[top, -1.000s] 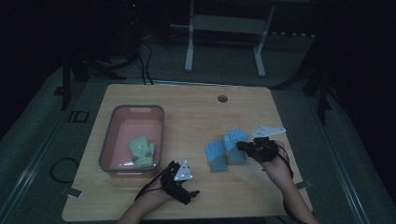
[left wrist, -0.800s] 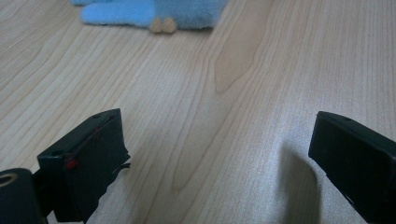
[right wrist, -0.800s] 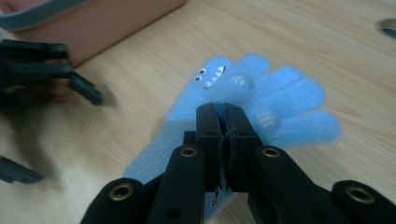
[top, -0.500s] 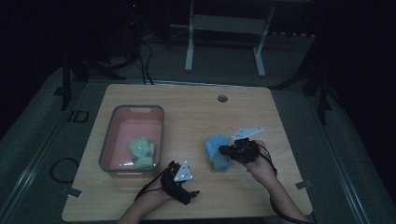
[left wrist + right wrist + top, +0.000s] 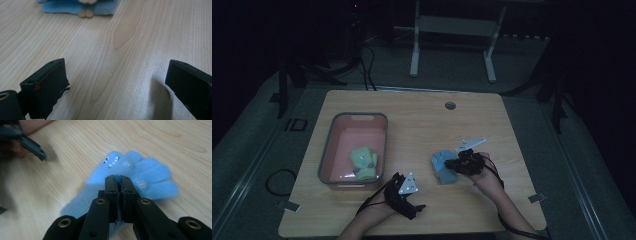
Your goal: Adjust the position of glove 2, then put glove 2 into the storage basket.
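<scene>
A fuzzy blue glove [image 5: 442, 167] with a small monster face lies on the wooden table, right of centre. My right gripper [image 5: 458, 165] is shut on it, and in the right gripper view the jaws [image 5: 120, 180] pinch the fabric near the cuff while the blue glove [image 5: 140, 173] fans out beyond them. My left gripper [image 5: 414, 202] rests near the front edge with its jaws wide open on bare wood [image 5: 115, 75]. The blue glove's edge [image 5: 75, 6] shows far ahead in the left gripper view.
A grey-rimmed pink tray [image 5: 328, 150] stands at the left of the table and holds a green glove [image 5: 363, 160]. A round cable hole [image 5: 450, 105] sits near the far edge. Dark floor and a metal stand lie beyond the table.
My right gripper has moved left and lower, dragging the blue glove with it toward the table's middle. The left gripper has stayed put.
</scene>
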Motion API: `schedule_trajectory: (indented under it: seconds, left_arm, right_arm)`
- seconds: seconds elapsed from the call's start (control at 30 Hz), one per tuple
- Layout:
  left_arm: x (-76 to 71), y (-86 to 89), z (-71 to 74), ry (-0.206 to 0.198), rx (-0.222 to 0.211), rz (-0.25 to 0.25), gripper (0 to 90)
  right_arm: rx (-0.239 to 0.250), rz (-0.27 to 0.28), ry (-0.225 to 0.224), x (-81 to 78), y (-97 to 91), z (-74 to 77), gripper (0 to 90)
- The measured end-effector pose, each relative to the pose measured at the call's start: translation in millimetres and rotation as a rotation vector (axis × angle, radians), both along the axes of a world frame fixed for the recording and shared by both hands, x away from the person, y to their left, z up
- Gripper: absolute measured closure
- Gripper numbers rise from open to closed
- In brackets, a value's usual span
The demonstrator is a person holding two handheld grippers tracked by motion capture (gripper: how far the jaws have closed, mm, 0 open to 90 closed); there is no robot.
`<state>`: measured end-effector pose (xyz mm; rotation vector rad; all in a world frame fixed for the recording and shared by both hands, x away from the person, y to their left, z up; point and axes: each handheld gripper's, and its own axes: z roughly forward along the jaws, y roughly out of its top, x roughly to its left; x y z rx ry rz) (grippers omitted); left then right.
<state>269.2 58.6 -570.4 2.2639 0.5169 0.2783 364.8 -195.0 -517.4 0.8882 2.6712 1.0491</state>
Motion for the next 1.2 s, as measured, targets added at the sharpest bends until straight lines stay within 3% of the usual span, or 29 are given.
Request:
schedule_trajectory:
  seconds: [0.07,0.47,0.67,0.8,0.87,0.93,1.07,1.17,1.2]
  left_arm:
    - [0.0,-0.1,0.0,0.001,0.002,0.000,4.1]
    - [0.4,0.1,-0.1,0.005,0.003,-0.001,4.1]
    - [-1.0,0.7,3.5,-0.008,-0.013,0.017,4.1]
    - [-2.7,-0.3,8.8,-0.049,0.005,0.064,5.5]
    - [-3.0,-0.5,11.5,-0.061,-0.008,0.076,5.5]
    - [-2.8,-1.7,14.9,-0.041,-0.025,0.088,5.5]
    - [-3.1,-8.1,23.1,-0.011,-0.035,0.097,5.5]
    - [-3.7,-10.7,27.3,-0.017,-0.041,0.092,5.4]
    - [-3.5,-12.2,29.2,-0.012,-0.050,0.086,5.4]
  right_arm:
    - [-0.019,-0.012,-0.005,1.9,1.4,-7.3,85.5]
    - [0.004,-0.033,0.022,3.4,0.3,-18.6,81.4]
    - [0.040,-0.039,0.006,-3.1,-1.4,-8.2,57.2]
    - [0.073,-0.027,-0.004,-5.7,-7.3,-2.8,33.4]
    - [0.093,-0.026,-0.003,-6.4,-10.6,-1.2,26.6]
    - [0.098,-0.020,-0.011,-7.2,-14.2,-0.6,16.1]
    - [0.063,-0.028,-0.021,-7.0,-21.3,-1.7,14.4]
    - [0.068,-0.036,-0.027,-5.6,-26.5,-1.3,14.5]
    - [0.066,-0.041,-0.062,-6.0,-31.0,0.5,14.1]
